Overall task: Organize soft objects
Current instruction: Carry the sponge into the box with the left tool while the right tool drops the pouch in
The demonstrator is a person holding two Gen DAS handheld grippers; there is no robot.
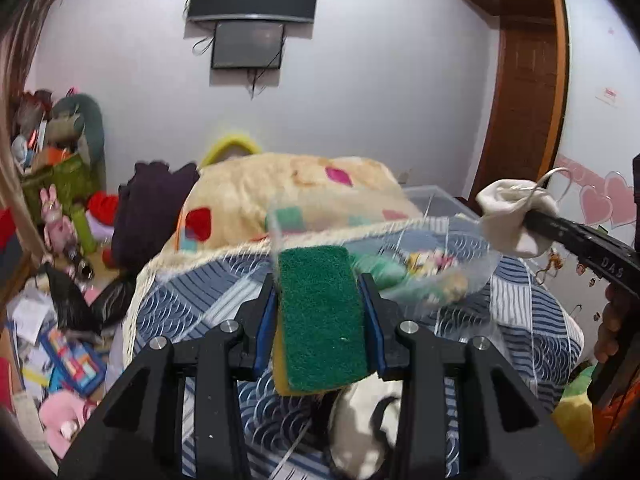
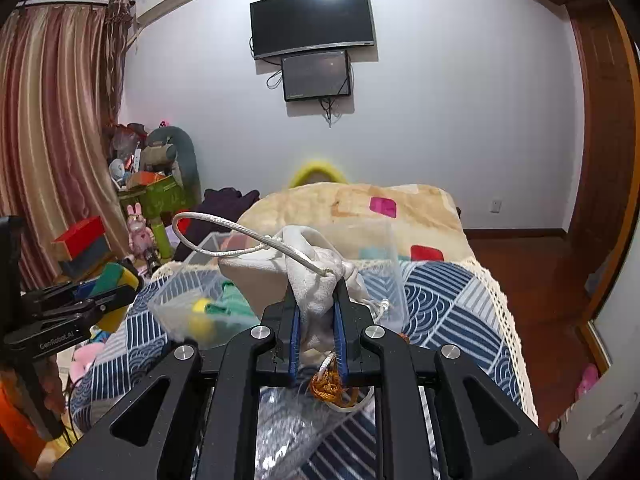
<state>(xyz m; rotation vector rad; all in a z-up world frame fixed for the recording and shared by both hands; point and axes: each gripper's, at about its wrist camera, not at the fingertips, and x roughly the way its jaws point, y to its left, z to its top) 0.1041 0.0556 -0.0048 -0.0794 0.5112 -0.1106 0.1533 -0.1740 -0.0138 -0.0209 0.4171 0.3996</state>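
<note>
Left wrist view, from left to right. A heap of clutter (image 1: pixel 60 152) is seen against the far wall, with a pink rabbit toy (image 1: pixel 56 220) below it on the floor. A dark purple cloth (image 1: pixel 152 212) is draped beside a folded cream blanket (image 1: pixel 296 192), which lies at the far end of the bed (image 1: pixel 192 292) with its blue patterned cover. The left gripper (image 1: pixel 320 304) is held above the bed; its fingers are closed narrowly on a green-and-yellow sponge (image 1: pixel 320 320), which is gripped by its two long sides with the green face up. A clear plastic container (image 1: pixel 460 268) is seen just beyond the sponge, resting on the cover, with soft items blurred inside it. A white-and-black soft object (image 1: pixel 360 432) lies below the gripper. At the right edge, the right gripper is seen from the side, with a white drawstring pouch (image 1: pixel 512 216) clamped at its tip.

Right wrist view, from left to right. A striped curtain (image 2: pixel 52 120) is hung at the left. The left gripper (image 2: pixel 116 292) is seen with the sponge (image 2: pixel 116 280) between its fingers. The clear plastic container (image 2: pixel 180 304) is positioned on the bed (image 2: pixel 460 300), with a yellow item and a green item inside. The right gripper (image 2: pixel 316 320) is closed narrowly on the white drawstring pouch (image 2: pixel 316 276), which is held above the container's near side; its cord (image 2: pixel 224 224) is looped up and to the left. A television (image 2: pixel 312 20) is mounted on the wall above.
</note>
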